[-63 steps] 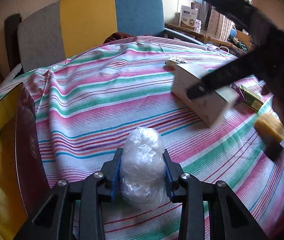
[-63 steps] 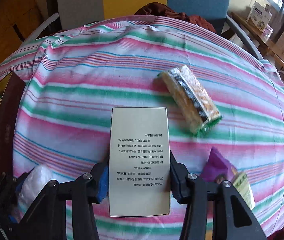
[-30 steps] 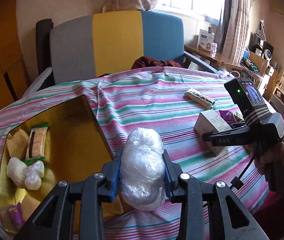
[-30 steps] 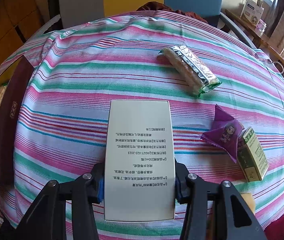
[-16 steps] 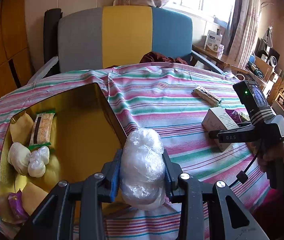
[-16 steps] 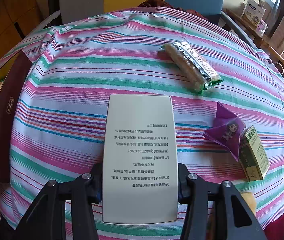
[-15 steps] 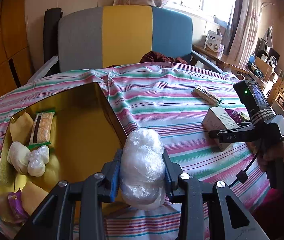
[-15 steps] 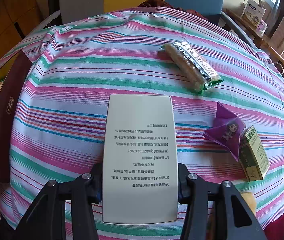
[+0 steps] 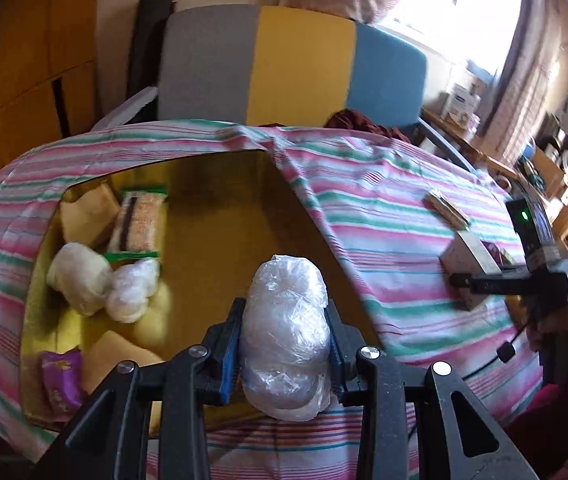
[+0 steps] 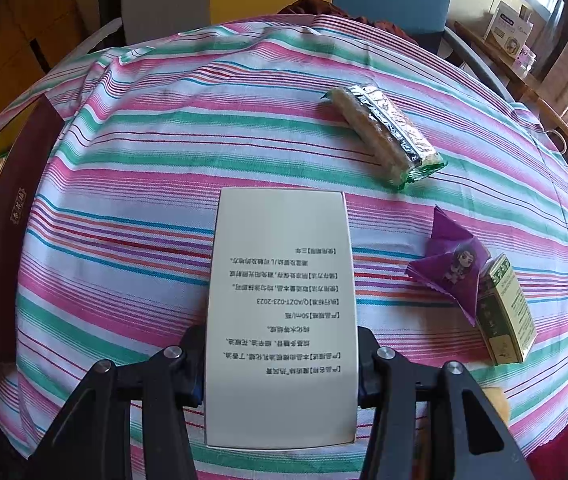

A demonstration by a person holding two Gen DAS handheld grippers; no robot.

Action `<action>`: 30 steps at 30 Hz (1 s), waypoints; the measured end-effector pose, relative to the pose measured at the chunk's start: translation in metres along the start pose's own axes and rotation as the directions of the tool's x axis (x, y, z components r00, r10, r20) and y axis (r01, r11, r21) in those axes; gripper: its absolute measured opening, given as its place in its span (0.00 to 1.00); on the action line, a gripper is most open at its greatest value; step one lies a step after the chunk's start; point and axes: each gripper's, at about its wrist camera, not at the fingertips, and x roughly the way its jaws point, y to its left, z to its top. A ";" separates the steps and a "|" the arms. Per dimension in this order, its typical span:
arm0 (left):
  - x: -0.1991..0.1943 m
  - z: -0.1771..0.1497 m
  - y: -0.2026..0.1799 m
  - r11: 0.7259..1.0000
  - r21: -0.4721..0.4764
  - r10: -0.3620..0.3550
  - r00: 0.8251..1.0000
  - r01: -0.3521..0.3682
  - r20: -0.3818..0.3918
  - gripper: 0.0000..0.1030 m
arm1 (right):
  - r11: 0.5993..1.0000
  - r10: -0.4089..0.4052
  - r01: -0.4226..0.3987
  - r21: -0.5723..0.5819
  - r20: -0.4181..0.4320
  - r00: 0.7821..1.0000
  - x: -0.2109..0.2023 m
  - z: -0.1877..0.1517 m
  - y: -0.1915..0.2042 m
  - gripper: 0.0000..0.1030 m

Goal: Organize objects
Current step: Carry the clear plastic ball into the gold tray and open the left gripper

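Left wrist view angled down over gold box [image 9: 212, 216], right steeply above striped tablecloth [image 10: 156, 160], both sharing it.

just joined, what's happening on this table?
A person with a handheld gripper in each hand is tidying snacks into a gold-lined box. The left gripper is clamped on a clear-wrapped white bundle, held over the box's near edge. The right gripper grips a white printed carton above the striped tablecloth. A foil snack bar, purple packet and green carton lie loose.
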 end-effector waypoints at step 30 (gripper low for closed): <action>-0.008 -0.013 0.141 0.914 -0.255 0.317 0.948 -0.315 -0.033 0.43 | 1.000 -0.012 0.012 -0.012 0.001 1.000 -0.002 -0.003 0.003 0.50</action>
